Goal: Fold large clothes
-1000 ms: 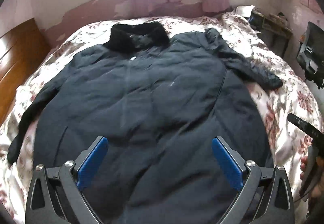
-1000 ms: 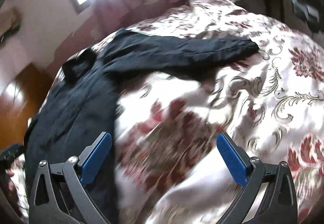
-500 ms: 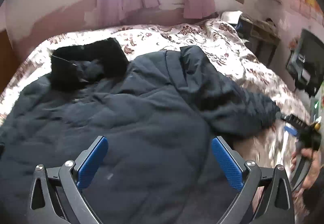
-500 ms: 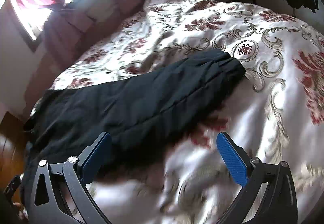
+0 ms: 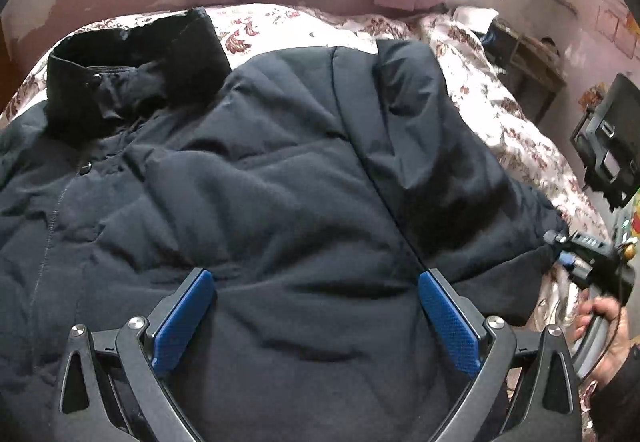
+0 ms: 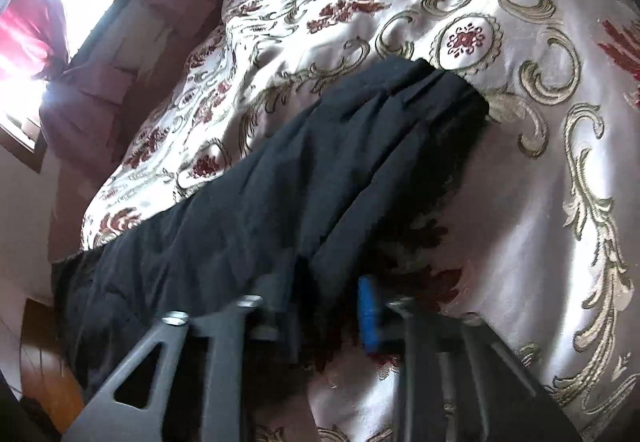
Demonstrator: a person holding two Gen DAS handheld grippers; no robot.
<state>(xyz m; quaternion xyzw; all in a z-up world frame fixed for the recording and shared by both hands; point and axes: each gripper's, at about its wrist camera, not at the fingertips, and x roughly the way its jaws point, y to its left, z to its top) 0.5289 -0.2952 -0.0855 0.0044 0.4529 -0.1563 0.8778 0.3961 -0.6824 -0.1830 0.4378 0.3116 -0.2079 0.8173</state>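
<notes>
Floral bedspread [image 6: 520, 202] | coat [image 5: 260, 202] unfolded | left gripper [image 5: 316, 318] spread wide above it | right gripper [image 6: 328, 306] closing on sleeve [image 6: 320, 178] between jaws | folding barely begun

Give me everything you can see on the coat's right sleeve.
The sleeve is dark navy, puffy quilted fabric, wrinkled, lying flat on the floral bedspread and angled away from the coat body. Its cuff is darker, with folds. The right gripper is closing on the sleeve's lower edge, fabric between its fingers.
</notes>
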